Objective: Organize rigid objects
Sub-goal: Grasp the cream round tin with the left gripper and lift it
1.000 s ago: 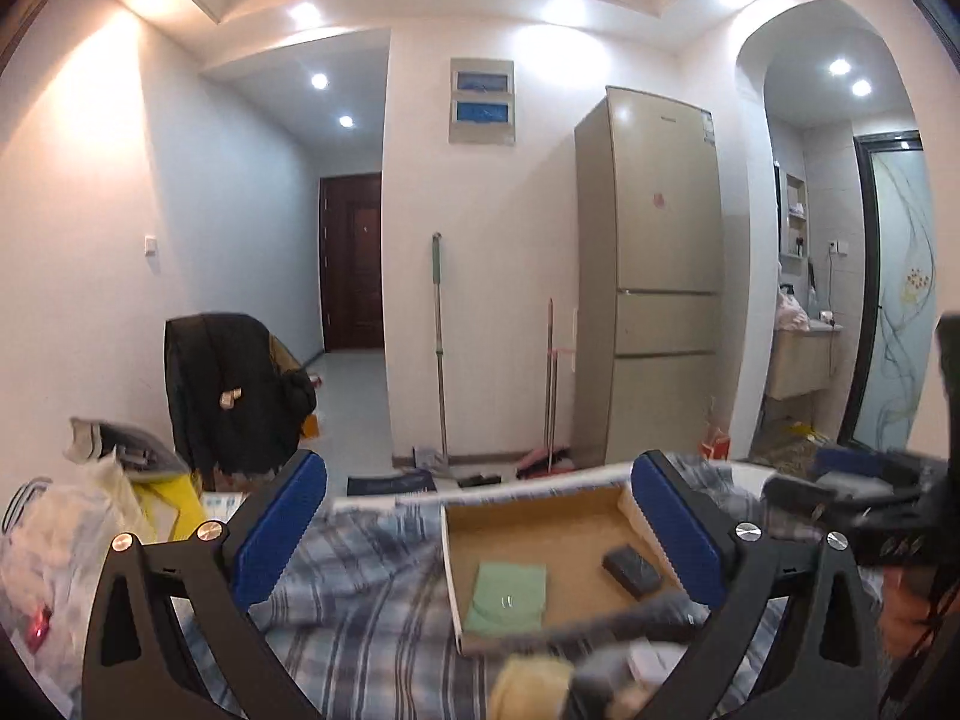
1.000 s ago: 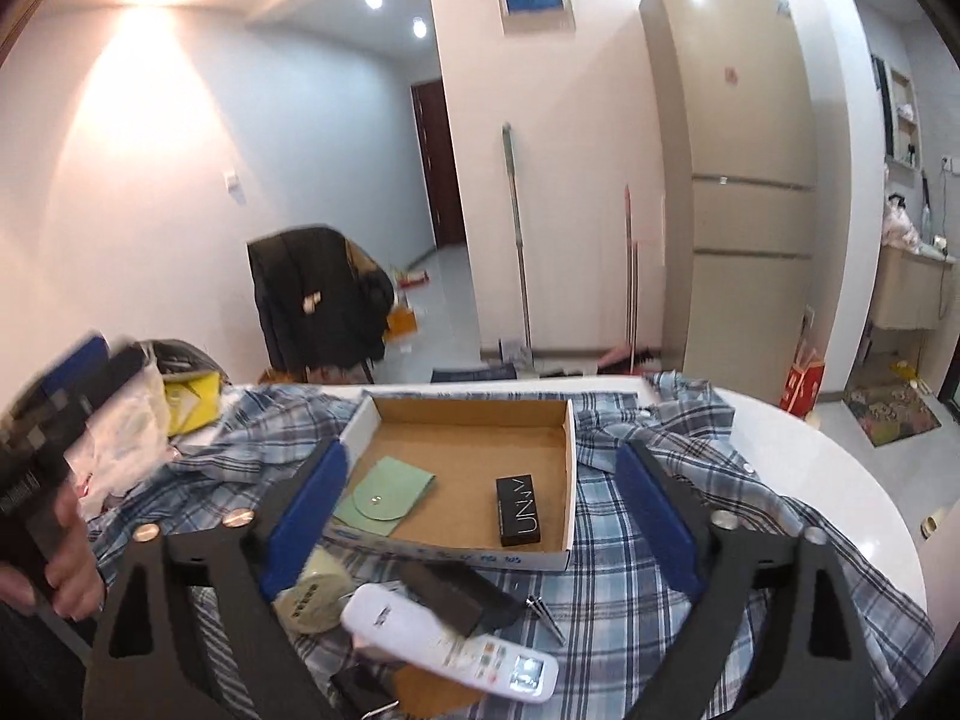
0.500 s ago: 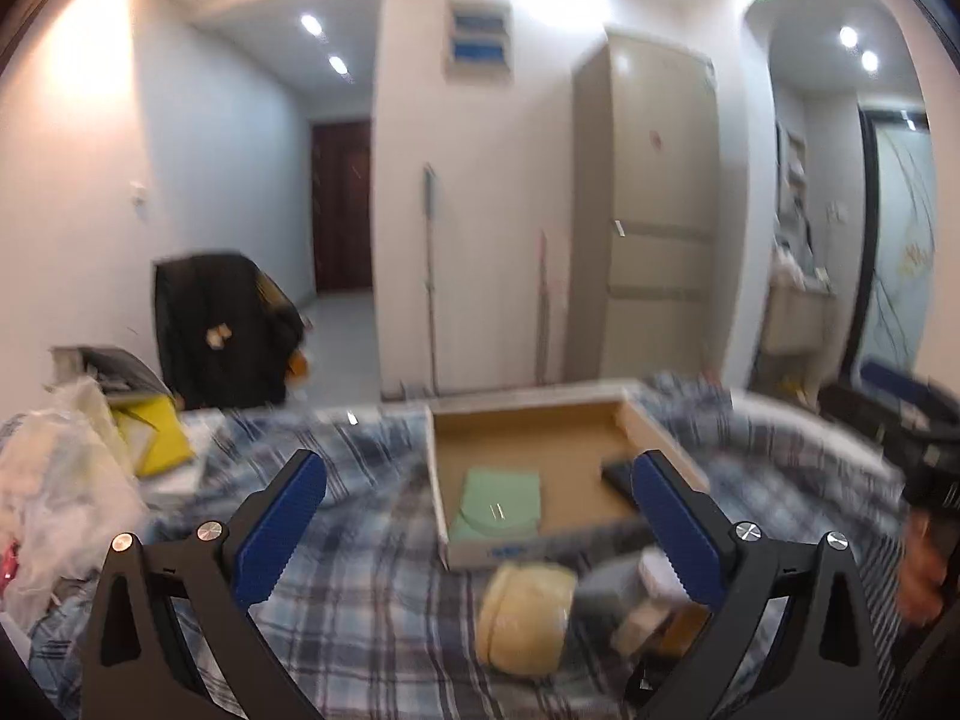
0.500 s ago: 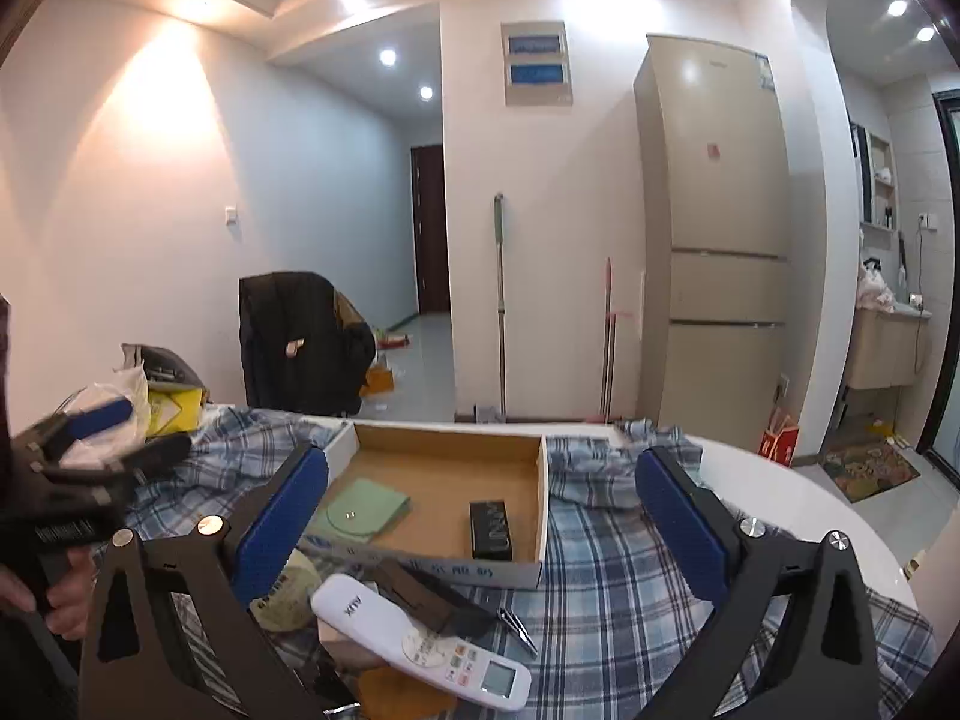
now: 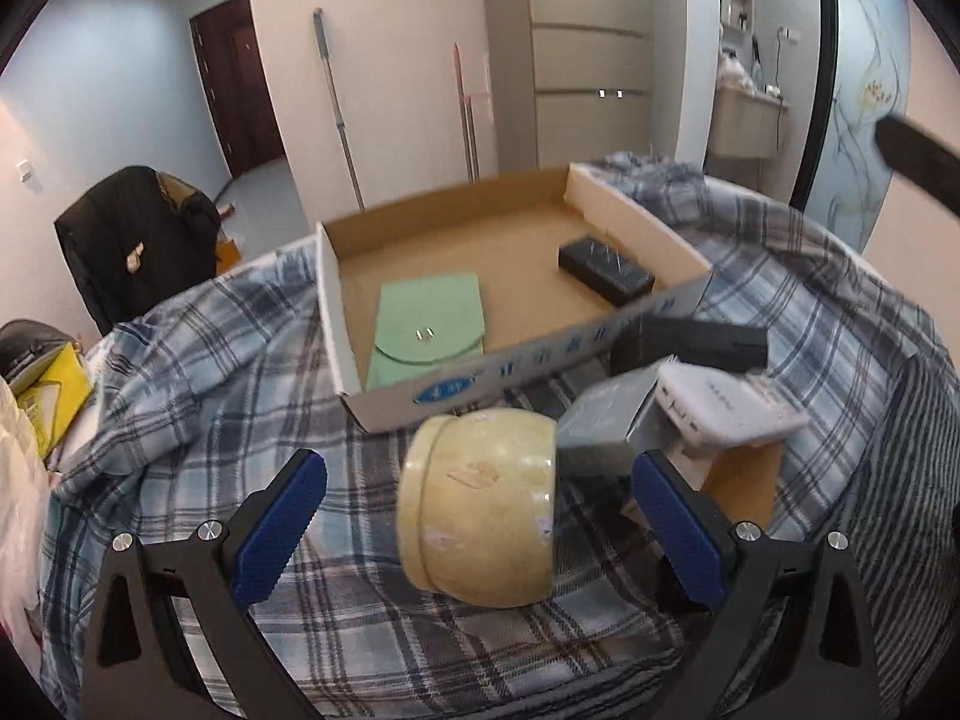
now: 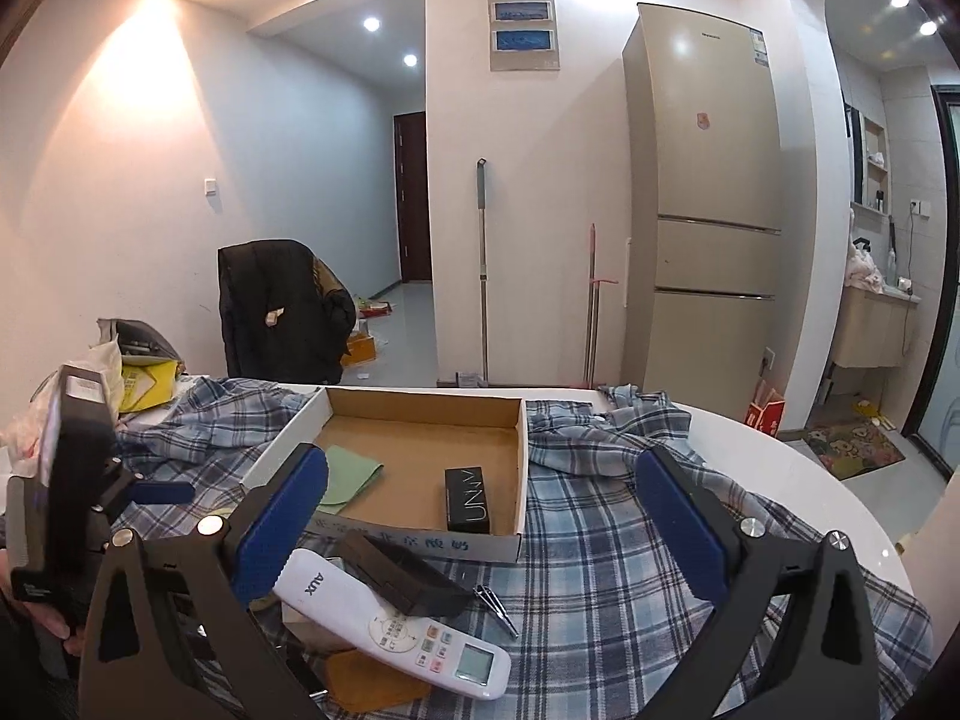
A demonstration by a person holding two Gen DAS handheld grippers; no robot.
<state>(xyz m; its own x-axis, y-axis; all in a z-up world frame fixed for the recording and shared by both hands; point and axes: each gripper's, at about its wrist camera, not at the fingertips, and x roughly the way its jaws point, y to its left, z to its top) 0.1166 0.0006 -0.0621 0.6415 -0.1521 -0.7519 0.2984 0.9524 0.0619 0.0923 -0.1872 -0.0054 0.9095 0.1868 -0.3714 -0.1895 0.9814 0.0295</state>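
Plaid-covered tabletop [image 6: 600, 576]: cardboard tray [image 5: 636, 222] holds two items, while yellow jar [image 5: 480, 504], white remote [image 6: 390, 624] and others await at its near edge; both grippers' jaws spread, empty.

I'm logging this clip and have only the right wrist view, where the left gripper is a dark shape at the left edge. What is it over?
Observer: The left gripper is open, its fingers either side of a cream round jar that lies on its side on the plaid cloth.
Reviewer: Is the jar gripped?
Observer: No, there is a gap between each finger and the jar.
Reviewer: What is next to the jar?
Observer: A grey box sits against its right end, partly under the white remote.
Reviewer: My finger hides half of the green pouch.
Observer: The green pouch lies flat with its flap closed, near the left wall of the cardboard box.
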